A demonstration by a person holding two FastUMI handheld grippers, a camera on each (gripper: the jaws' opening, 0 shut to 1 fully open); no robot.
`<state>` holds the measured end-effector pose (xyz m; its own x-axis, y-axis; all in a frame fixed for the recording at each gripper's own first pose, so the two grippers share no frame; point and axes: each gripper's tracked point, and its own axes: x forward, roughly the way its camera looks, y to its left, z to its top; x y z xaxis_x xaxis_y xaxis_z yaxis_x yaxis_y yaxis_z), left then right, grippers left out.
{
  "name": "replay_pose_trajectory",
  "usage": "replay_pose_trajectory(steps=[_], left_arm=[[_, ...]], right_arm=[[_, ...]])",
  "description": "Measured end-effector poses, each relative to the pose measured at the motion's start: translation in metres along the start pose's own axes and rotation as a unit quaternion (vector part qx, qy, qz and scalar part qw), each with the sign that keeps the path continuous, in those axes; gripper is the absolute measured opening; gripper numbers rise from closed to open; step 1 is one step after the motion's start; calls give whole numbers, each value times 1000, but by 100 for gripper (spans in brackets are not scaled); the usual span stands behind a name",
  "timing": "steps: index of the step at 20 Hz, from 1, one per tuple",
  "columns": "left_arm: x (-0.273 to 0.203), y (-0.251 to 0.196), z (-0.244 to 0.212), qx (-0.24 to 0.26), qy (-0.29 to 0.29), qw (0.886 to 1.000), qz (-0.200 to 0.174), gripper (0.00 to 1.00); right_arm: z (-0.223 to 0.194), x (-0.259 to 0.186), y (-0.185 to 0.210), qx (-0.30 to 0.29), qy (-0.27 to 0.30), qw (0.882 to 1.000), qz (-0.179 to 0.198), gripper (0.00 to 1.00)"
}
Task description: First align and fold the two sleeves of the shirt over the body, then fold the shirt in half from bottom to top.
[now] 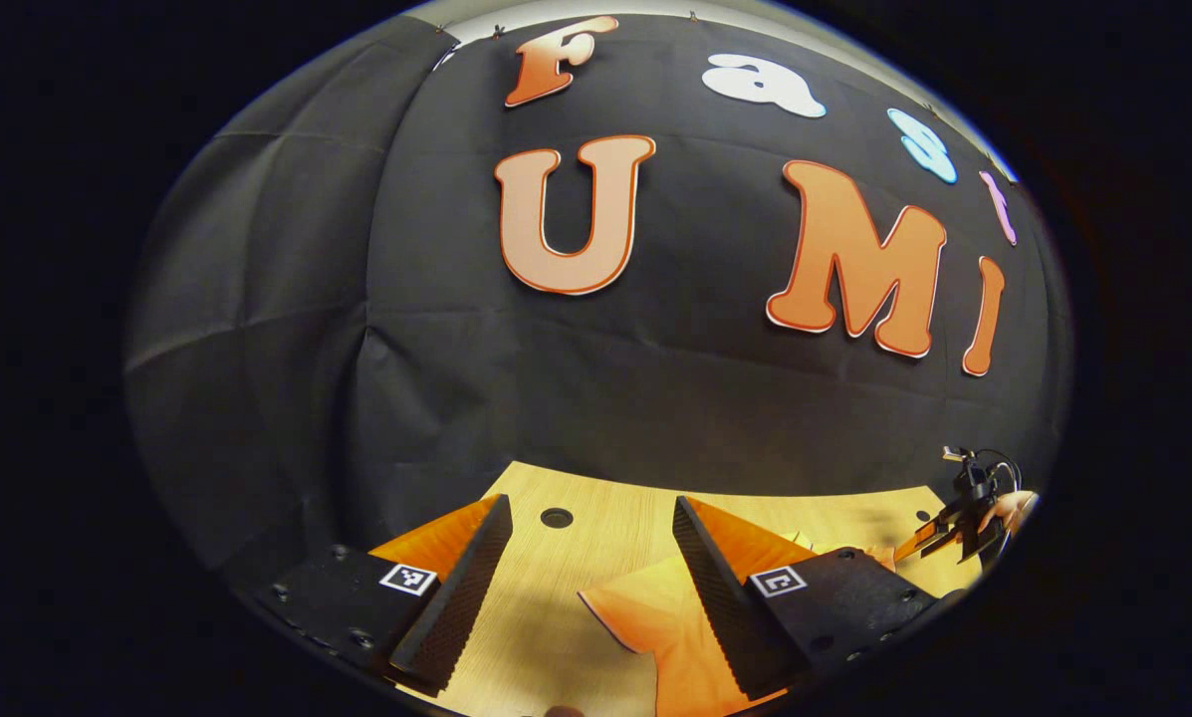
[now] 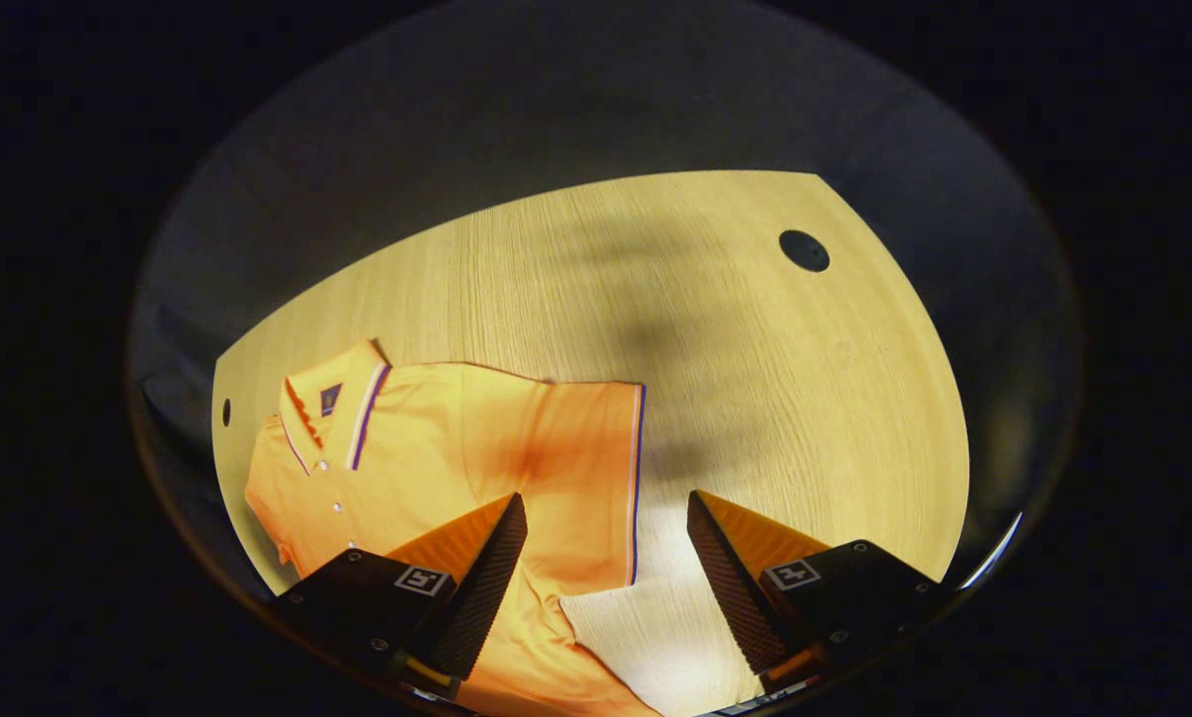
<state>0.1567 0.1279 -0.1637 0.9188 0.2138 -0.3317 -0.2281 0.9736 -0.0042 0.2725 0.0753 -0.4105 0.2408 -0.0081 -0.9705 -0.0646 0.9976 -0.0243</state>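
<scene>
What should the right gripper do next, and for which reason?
Probably lower the open right gripper onto the sleeve and pinch its striped hem: the sleeve lies flat, spread out from the shirt body, not yet folded.

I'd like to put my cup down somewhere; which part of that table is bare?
The wooden table is bare from the shirt's sleeve across to the round hole and the far edge. The near-left part is crowded: the orange shirt lies spread there, under the open right tongs.
</scene>
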Motion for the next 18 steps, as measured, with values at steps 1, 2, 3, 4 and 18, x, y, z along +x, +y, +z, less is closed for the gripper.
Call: replay_pose_trajectory(steps=[1, 2, 3, 4, 18], left_arm=[[1, 1, -4, 1, 4, 1000, 2, 98], [4, 3, -7, 3, 10, 1000, 4, 98], [4, 6, -13, 5, 14, 1000, 8, 98], [6, 7, -17, 6, 20, 1000, 11, 98], [9, 8, -31, 9, 38, 999, 21, 98]], right_arm=[[-3, 7, -4, -5, 7, 1000, -7, 99], [-4, 12, -6, -9, 11, 1000, -11, 99], [-6, 14, -7, -10, 17, 1000, -14, 99], [-7, 19, -6, -10, 19, 1000, -11, 99], [-8, 41, -3, -5, 12, 1000, -21, 75]])
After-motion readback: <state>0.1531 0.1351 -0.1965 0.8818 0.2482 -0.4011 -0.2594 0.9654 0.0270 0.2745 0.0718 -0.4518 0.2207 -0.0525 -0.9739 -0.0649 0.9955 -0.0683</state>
